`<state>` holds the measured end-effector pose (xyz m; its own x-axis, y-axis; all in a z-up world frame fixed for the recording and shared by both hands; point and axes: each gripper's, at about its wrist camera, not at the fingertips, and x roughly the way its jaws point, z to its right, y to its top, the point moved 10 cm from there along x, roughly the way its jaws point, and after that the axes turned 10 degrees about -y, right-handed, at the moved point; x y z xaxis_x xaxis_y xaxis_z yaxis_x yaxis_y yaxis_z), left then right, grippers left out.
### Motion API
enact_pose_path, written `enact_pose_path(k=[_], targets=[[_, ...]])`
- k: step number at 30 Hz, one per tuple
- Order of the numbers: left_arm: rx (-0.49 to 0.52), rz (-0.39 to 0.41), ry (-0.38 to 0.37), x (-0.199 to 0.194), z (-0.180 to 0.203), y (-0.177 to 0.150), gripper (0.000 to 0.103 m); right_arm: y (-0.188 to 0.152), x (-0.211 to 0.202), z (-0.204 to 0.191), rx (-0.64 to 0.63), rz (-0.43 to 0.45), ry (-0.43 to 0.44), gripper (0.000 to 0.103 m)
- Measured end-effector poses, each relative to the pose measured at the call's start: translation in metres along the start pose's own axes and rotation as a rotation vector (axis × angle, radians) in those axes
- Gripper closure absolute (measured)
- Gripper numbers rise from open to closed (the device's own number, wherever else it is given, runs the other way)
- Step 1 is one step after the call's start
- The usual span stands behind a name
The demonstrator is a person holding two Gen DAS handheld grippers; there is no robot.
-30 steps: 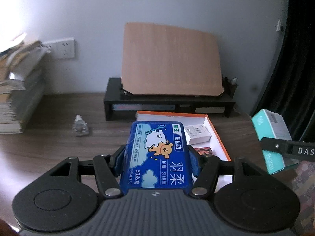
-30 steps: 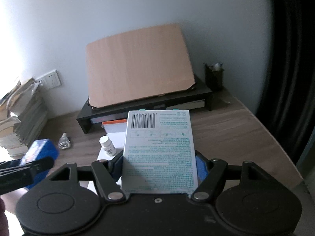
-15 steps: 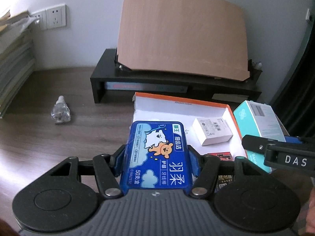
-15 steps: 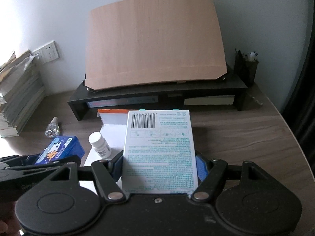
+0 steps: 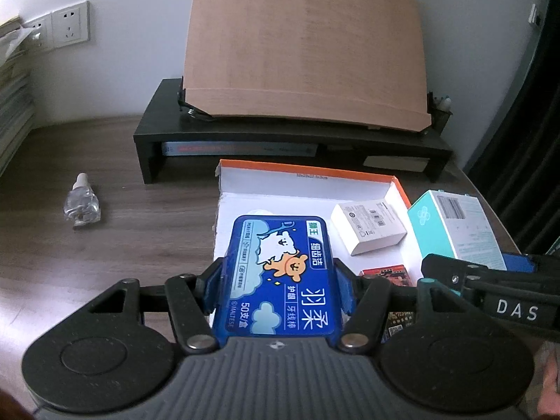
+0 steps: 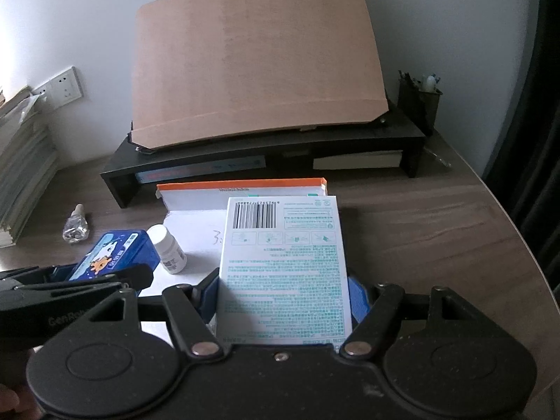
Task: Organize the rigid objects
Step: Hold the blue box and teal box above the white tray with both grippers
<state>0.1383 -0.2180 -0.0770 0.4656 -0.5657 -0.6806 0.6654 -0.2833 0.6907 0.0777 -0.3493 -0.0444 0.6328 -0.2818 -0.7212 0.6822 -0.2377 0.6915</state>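
My left gripper [image 5: 278, 290] is shut on a blue floss-pick box [image 5: 280, 273] with a cartoon bear, held above the near left part of the orange-rimmed white tray [image 5: 308, 175]. My right gripper [image 6: 284, 301] is shut on a white-and-teal carton [image 6: 283, 266], barcode side up, over the tray's right side [image 6: 245, 186]. In the tray lie a small white box [image 5: 369, 225], a red-and-black pack [image 5: 385, 276] and a white pill bottle [image 6: 168, 248]. Each gripper shows in the other's view: the carton [image 5: 451, 227] at right, the blue box [image 6: 115, 252] at left.
A black monitor riser [image 5: 290, 136] behind the tray carries a leaning brown board [image 5: 304, 45]. A small clear bottle [image 5: 81, 203] lies on the wooden desk [image 5: 105, 245] at left. Stacked papers [image 6: 24, 175] stand far left, a pen holder [image 6: 418, 105] at right, a dark curtain beyond.
Both grippers moved forward and down toward the tray, carrying their boxes; most of that came early, with little shift lately. The pill bottle came into fuller view. Both grips are unchanged.
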Motion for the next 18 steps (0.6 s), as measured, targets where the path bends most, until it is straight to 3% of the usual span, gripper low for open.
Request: enact_pose_path(k=[18], targets=[[0.015,-0.009,-0.015,0.0038,0.0069,0.0008,0.040,-0.0020,0.0005,0.0052,0.024,-0.008,-0.003,0.019]])
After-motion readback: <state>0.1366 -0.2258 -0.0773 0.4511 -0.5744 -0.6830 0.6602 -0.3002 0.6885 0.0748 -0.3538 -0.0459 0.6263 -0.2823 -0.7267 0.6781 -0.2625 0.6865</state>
